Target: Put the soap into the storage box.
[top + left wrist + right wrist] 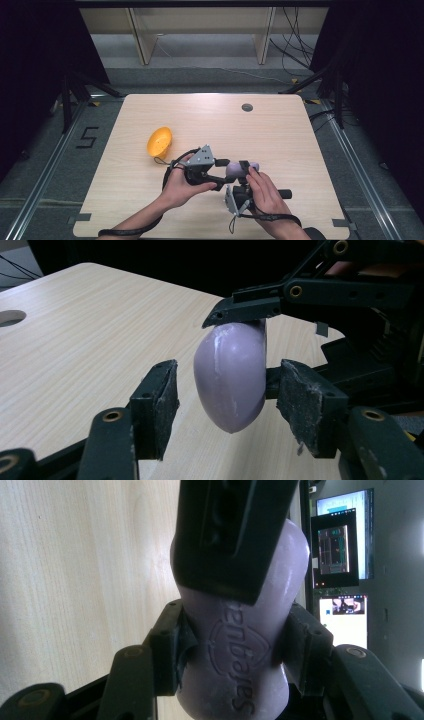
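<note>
A purple bar of soap (237, 169) with a stamped crest is held on edge at the table's near middle. My right gripper (237, 645) is shut on its lower half, both pads pressed into its sides. My left gripper (232, 405) is open around the soap (231, 375), with a gap between each pad and the bar. In the left gripper view the right gripper's black jaw crosses the top of the soap. In the high view the left gripper (226, 171) comes in from the left and the right gripper (243, 173) from the near side.
An orange bowl (160, 141) lies tipped on its side to the left of the hands. A round cable hole (247, 107) sits near the far edge of the wooden table (280, 135). Monitors (340, 545) show beyond the table.
</note>
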